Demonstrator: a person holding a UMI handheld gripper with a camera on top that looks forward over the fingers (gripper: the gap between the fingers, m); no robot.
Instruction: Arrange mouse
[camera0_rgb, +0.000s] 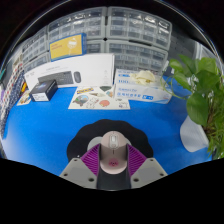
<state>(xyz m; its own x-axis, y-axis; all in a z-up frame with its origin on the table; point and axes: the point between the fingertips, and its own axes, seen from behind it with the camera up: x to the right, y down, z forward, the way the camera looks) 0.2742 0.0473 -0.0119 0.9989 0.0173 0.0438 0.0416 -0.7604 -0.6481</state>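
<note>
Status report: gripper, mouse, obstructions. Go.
Gripper closed on mouse, both pads pressing its sides. Mouse held over dark mouse pad on blue table. Potted plant off to the side, path ahead open.

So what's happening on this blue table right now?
A person's hand-held gripper is closed on a light-coloured computer mouse, both fingers pressing its sides, just above a dark mouse pad on the blue table. Beyond it lie a white keyboard box, a leaflet and a green plant in a white pot.
</note>
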